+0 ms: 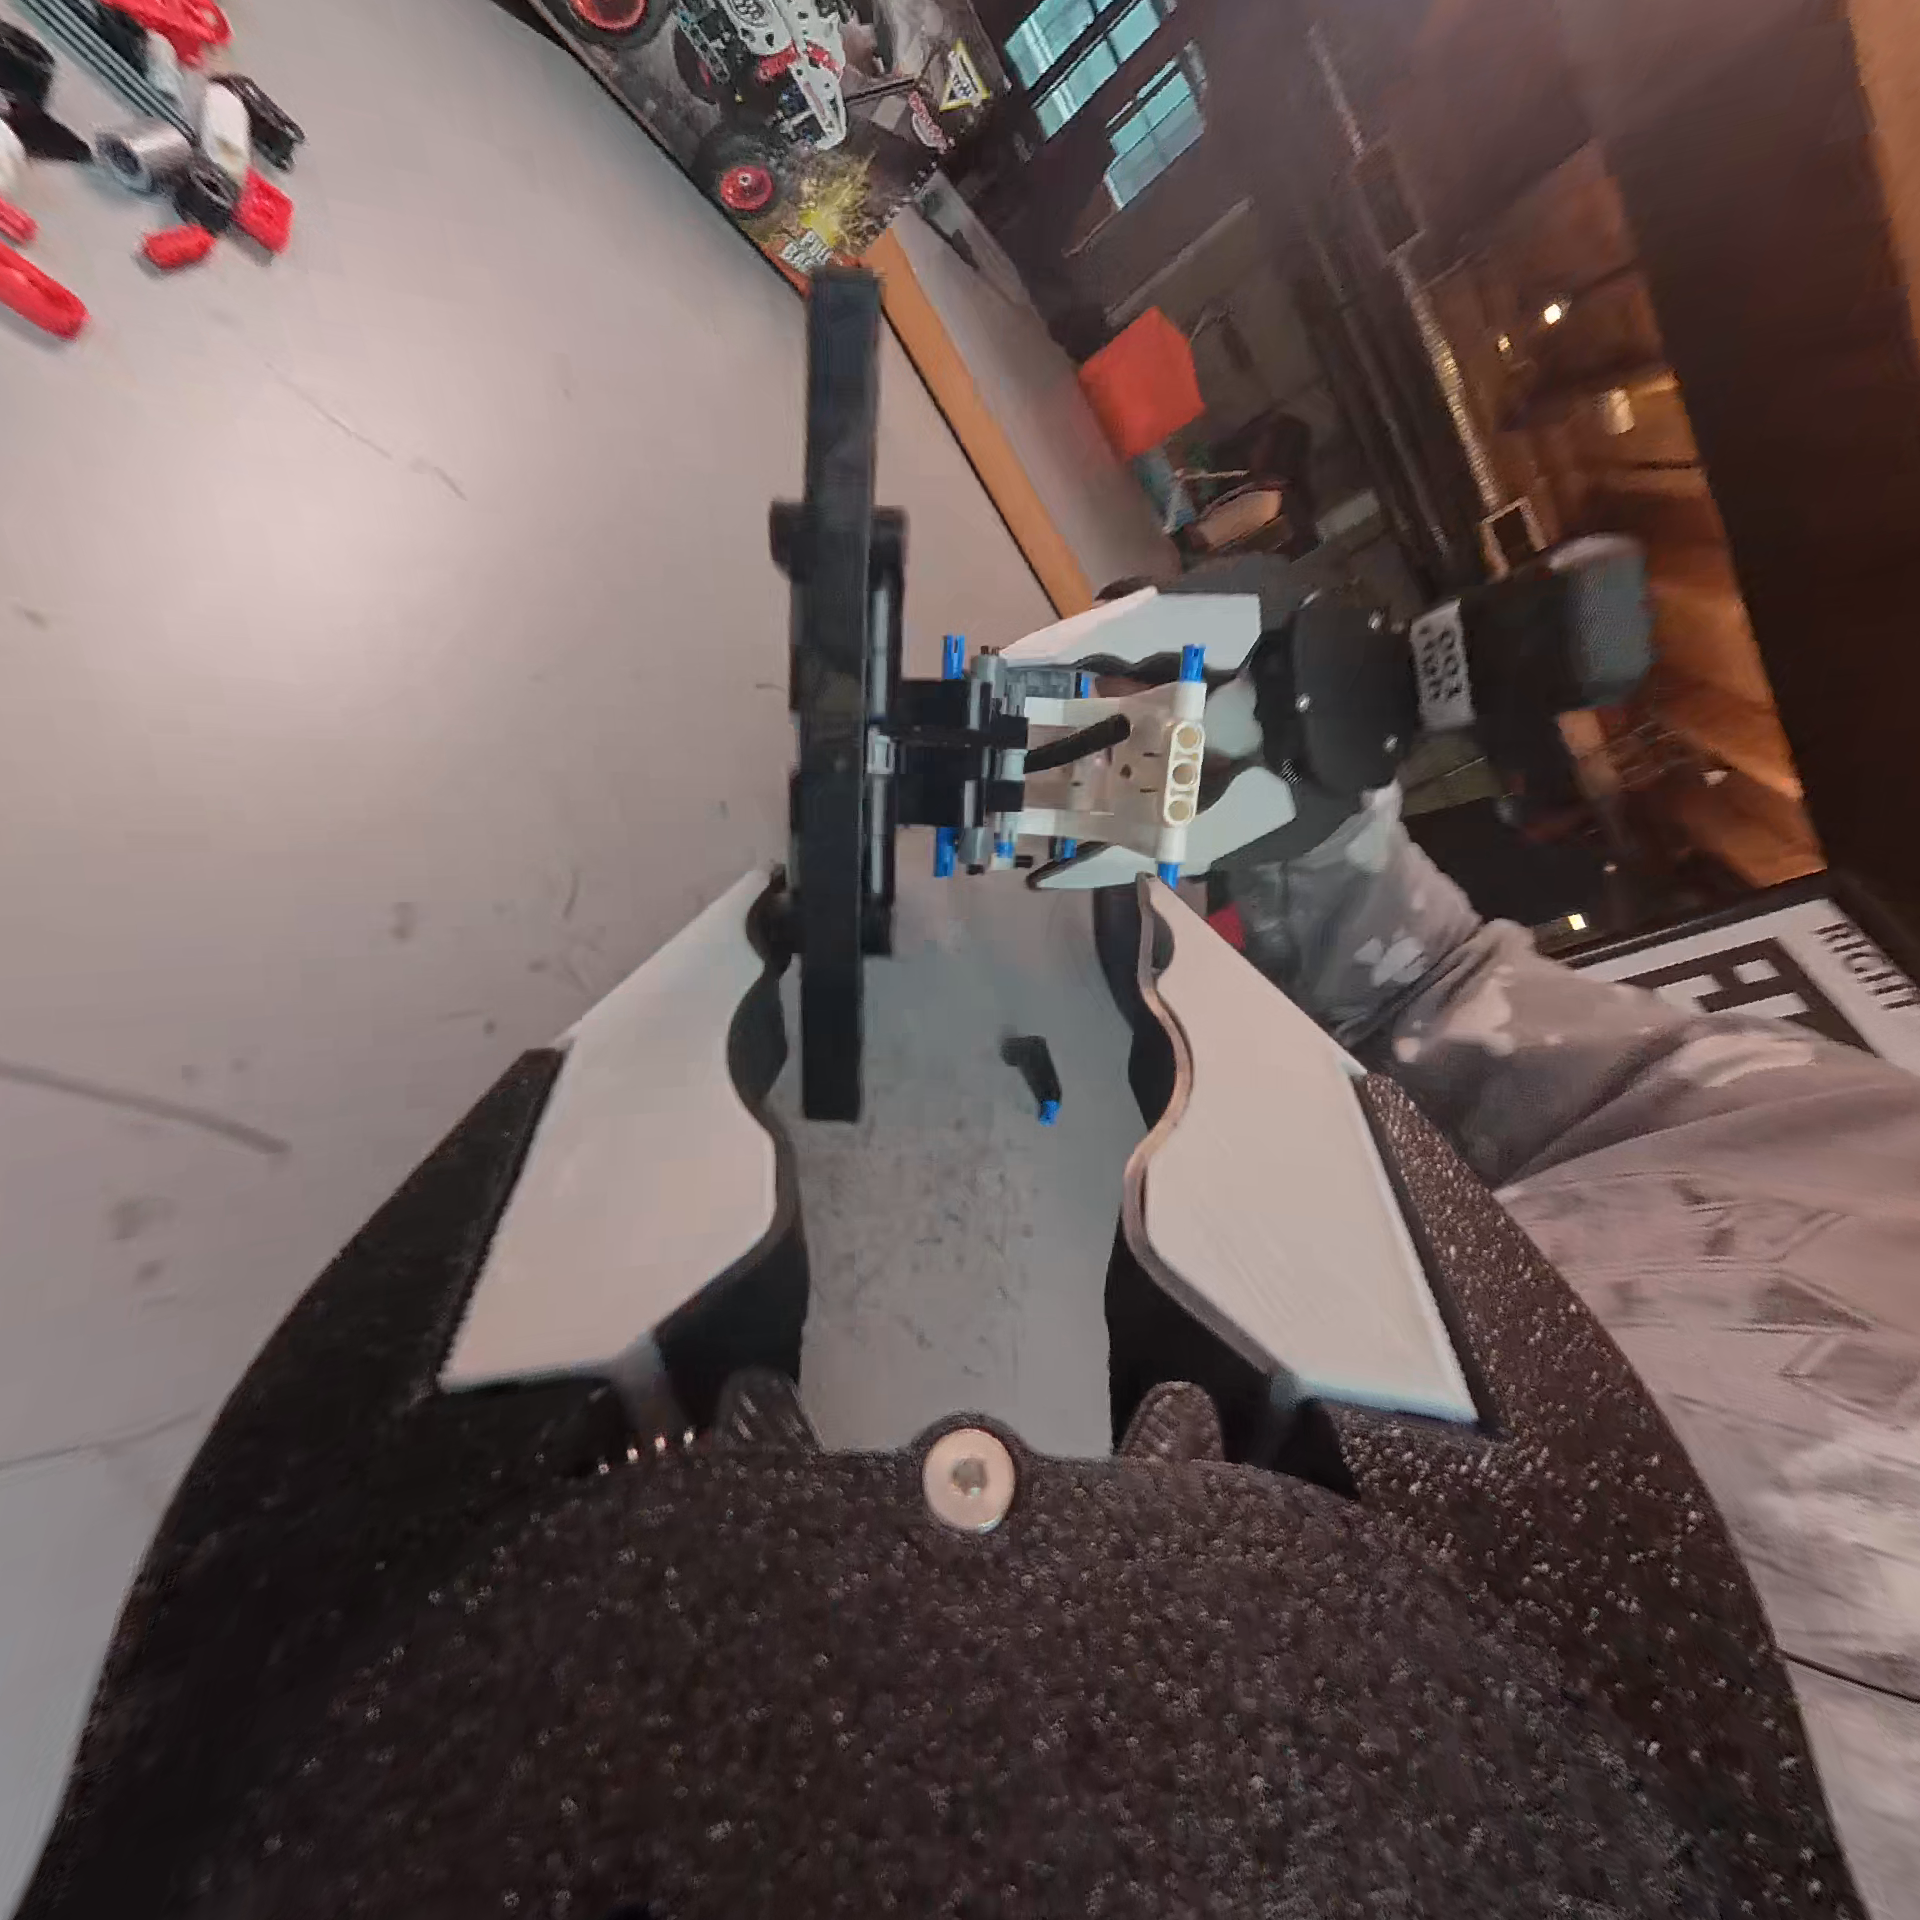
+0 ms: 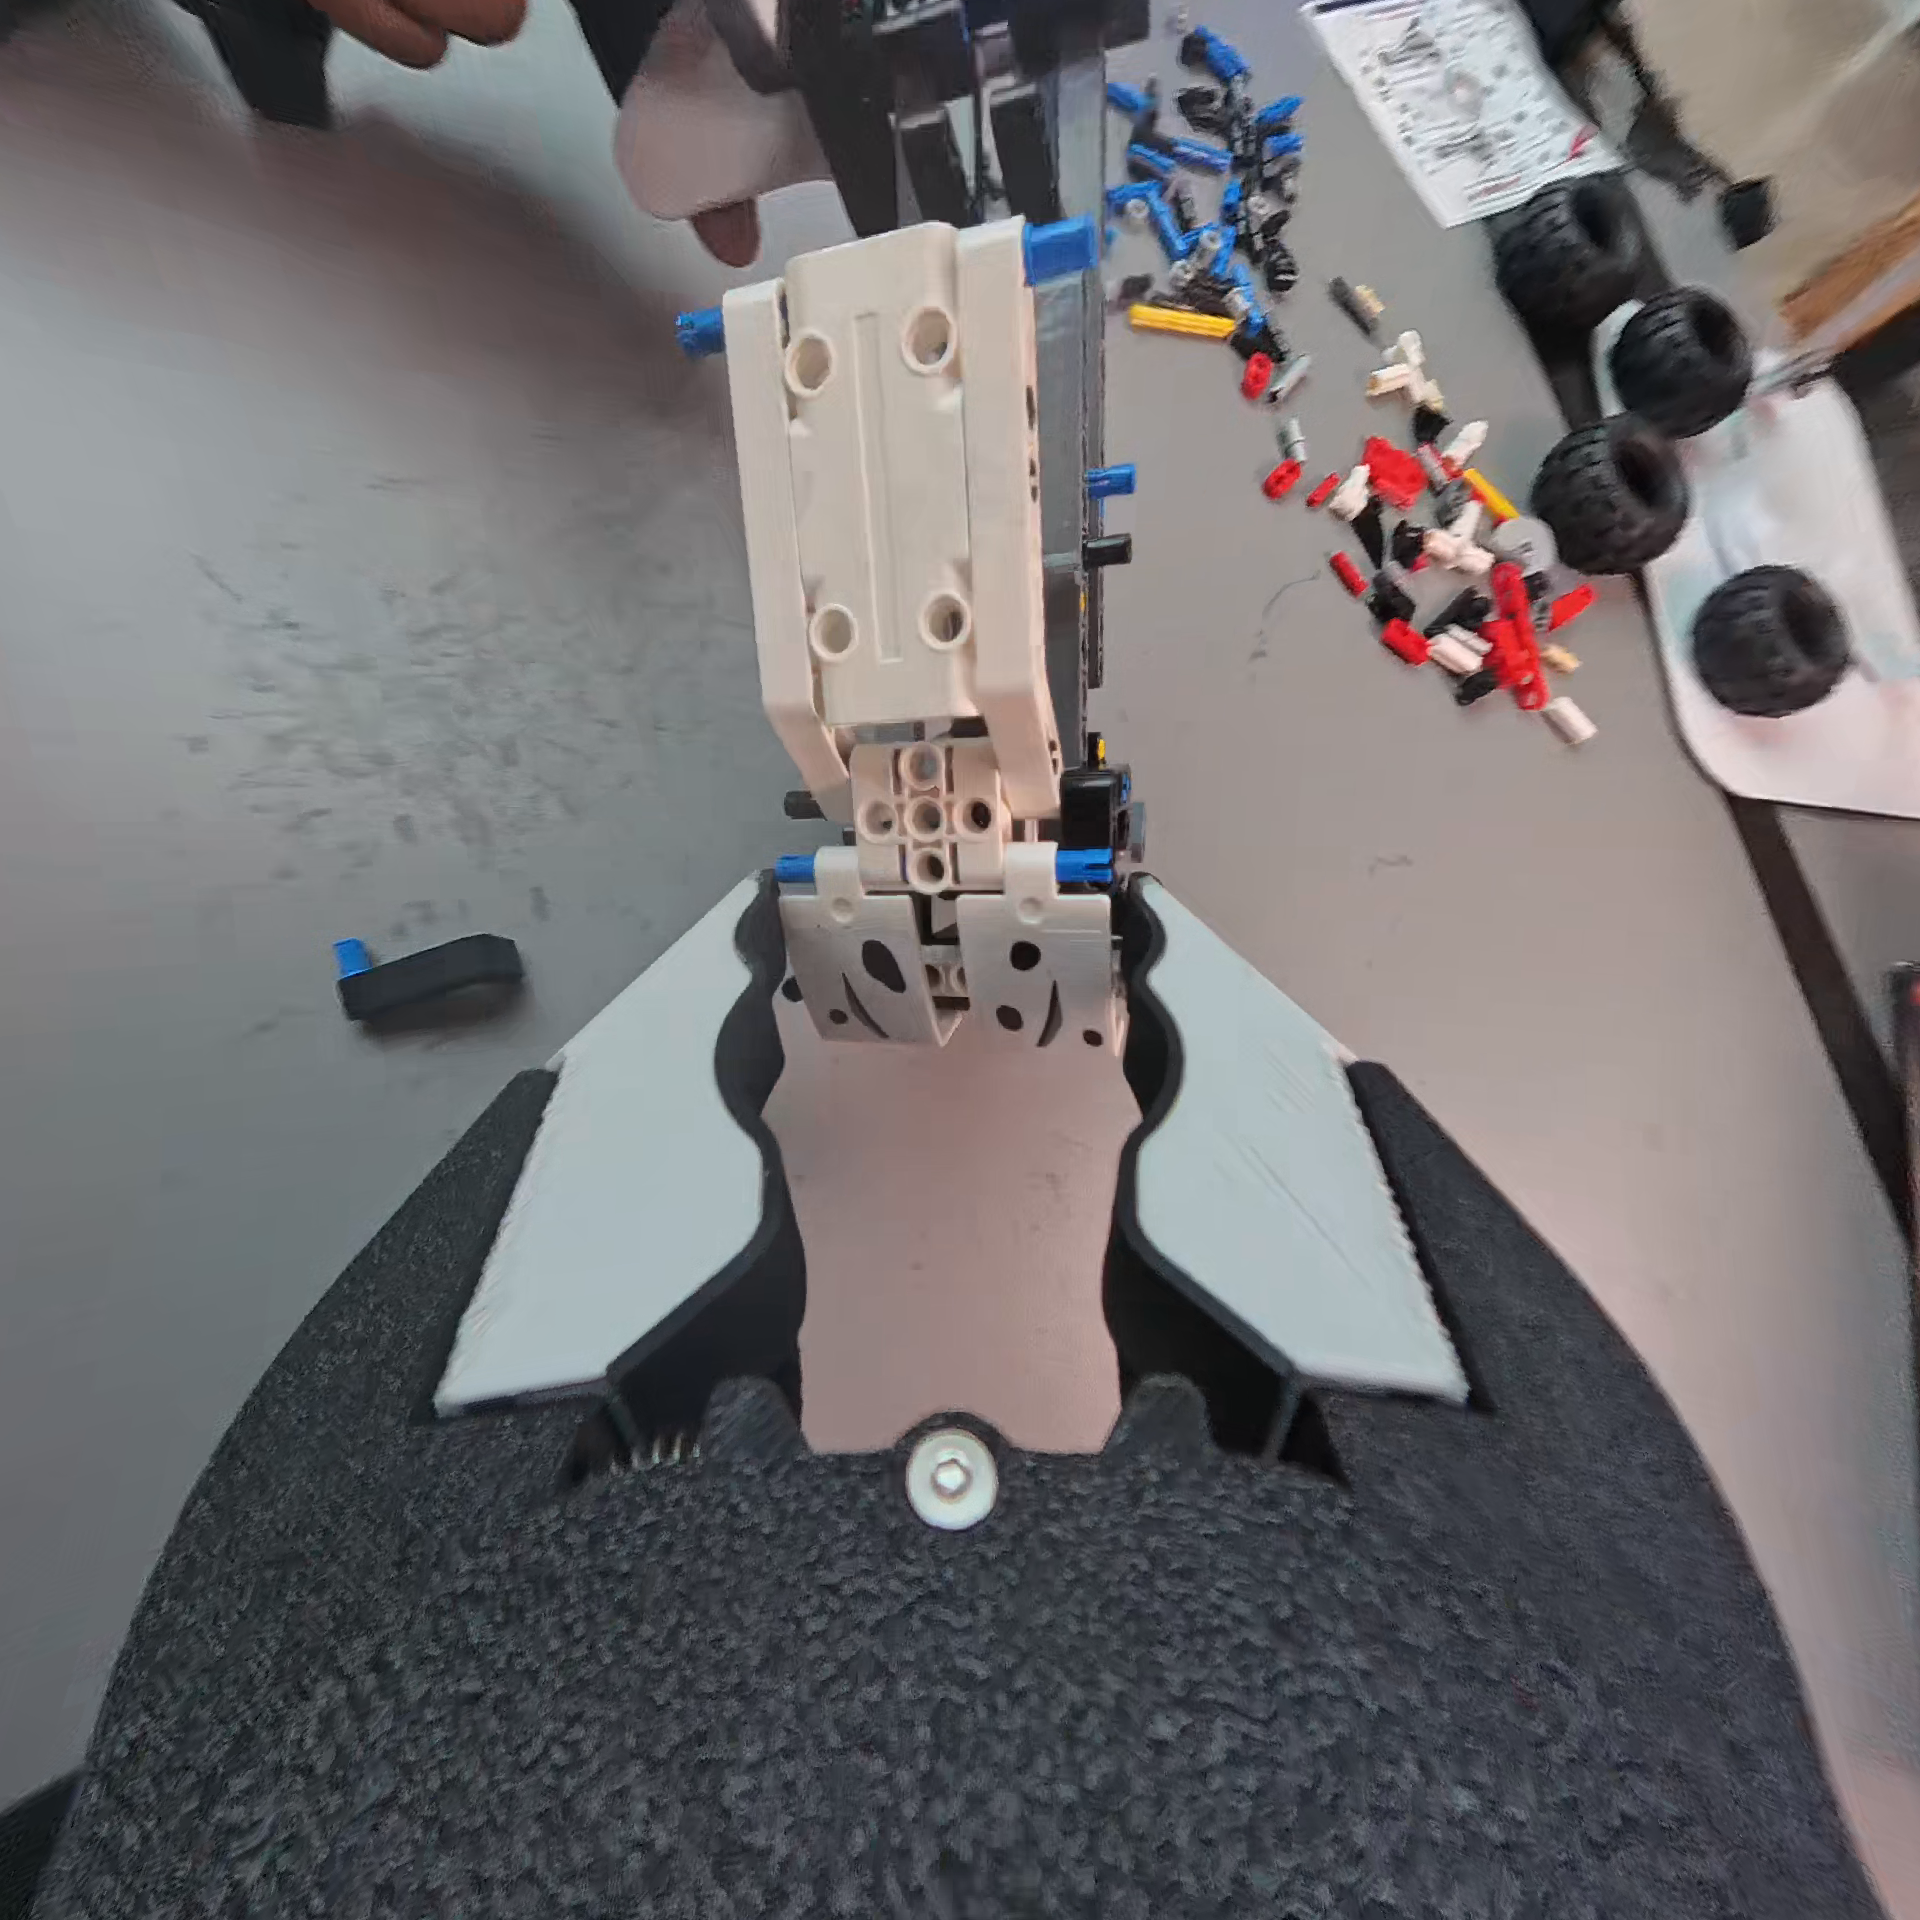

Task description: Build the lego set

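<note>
A partly built lego model (image 2: pixel 894 520) of white panels, blue pins and a long black frame is held up above the grey table (image 2: pixel 312 623). My right gripper (image 2: pixel 948 904) is shut on the model's white lower end. In the left wrist view the model (image 1: pixel 1039 748) sits ahead, with the right gripper (image 1: pixel 1049 758) clamped on its white part. My left gripper (image 1: pixel 956 904) is open, and the black frame (image 1: pixel 831 675) runs down just inside its left finger. A small black piece with a blue pin (image 2: pixel 426 971) lies on the table; it also shows in the left wrist view (image 1: pixel 1031 1070).
Loose blue, black, red and white parts (image 2: pixel 1434 540) are spread at the right, with black tyres (image 2: pixel 1610 499) and an instruction booklet (image 2: pixel 1455 104) beyond. Red and black parts (image 1: pixel 197 156) and the set's box (image 1: pixel 790 125) lie far off. A grey sleeve (image 1: pixel 1558 1039) is on the right. Some 12 cm of space lies between my two pairs of fingers.
</note>
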A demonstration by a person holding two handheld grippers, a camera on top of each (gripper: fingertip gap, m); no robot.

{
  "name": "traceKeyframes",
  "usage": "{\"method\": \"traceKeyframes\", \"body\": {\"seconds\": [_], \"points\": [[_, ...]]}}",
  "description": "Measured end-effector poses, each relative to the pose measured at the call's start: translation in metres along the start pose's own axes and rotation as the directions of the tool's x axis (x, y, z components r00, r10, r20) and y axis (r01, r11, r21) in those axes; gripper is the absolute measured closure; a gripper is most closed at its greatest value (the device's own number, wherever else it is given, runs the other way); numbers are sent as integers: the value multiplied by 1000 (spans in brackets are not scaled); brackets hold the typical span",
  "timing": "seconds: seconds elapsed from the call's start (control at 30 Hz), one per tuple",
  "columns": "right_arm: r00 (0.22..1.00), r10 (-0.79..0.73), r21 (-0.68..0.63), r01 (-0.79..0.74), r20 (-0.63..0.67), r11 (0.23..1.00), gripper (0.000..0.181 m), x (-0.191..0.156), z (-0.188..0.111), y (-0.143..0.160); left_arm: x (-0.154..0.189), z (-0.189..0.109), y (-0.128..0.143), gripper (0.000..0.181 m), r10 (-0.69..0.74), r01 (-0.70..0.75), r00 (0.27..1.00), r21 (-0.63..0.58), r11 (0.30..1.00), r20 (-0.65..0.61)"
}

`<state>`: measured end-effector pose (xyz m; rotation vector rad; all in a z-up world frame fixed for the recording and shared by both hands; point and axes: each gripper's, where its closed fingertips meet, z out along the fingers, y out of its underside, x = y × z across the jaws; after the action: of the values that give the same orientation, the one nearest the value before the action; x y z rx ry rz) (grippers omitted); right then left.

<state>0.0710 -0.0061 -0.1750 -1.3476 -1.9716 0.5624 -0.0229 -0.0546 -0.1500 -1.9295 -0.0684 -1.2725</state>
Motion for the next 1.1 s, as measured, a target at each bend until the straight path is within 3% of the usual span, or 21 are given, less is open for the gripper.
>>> {"method": "traceKeyframes", "body": {"seconds": [0.17, 0.27, 0.4, 0.53, 0.73, 0.83, 0.93, 1.03, 1.1], "points": [[939, 38, -115, 2, 341, 993, 117, 3, -9, 6, -7, -6, -1, 107, 150, -146, 984, -47, 988, 95], [888, 70, -168, 8, 454, 986, 117, 4, -6, 7, -7, -10, 0, 105, 240, -232, 962, -70, 970, 132], [822, 94, -229, 46, 562, 972, 117, 2, -5, 5, -21, -16, 1, 90, 474, -440, 841, -179, 880, 262], [808, 76, -247, 88, 585, 965, 118, 5, -5, 1, -11, -21, -11, 77, 569, -552, 775, -142, 822, 276], [877, 11, -166, 78, 480, 983, 113, 15, 5, -13, -5, -17, -15, 65, 636, -633, 707, -122, 764, 309], [897, -31, -72, 70, 440, 995, 98, 11, -6, -23, 6, -24, -29, 74, 651, -683, 681, -32, 730, 336], [940, -143, -72, 173, 309, 982, 90, 13, -3, -14, 20, -38, -50, 100, 652, -732, 655, 110, 672, 381], [963, -180, -69, 197, 200, 978, 116, 18, 9, -8, 22, -47, -61, 133, 627, -732, 665, 188, 655, 405], [968, -149, -45, 161, 204, 986, 118, 18, 7, -9, 19, -54, -68, 157, 596, -721, 677, 227, 655, 431]]}}
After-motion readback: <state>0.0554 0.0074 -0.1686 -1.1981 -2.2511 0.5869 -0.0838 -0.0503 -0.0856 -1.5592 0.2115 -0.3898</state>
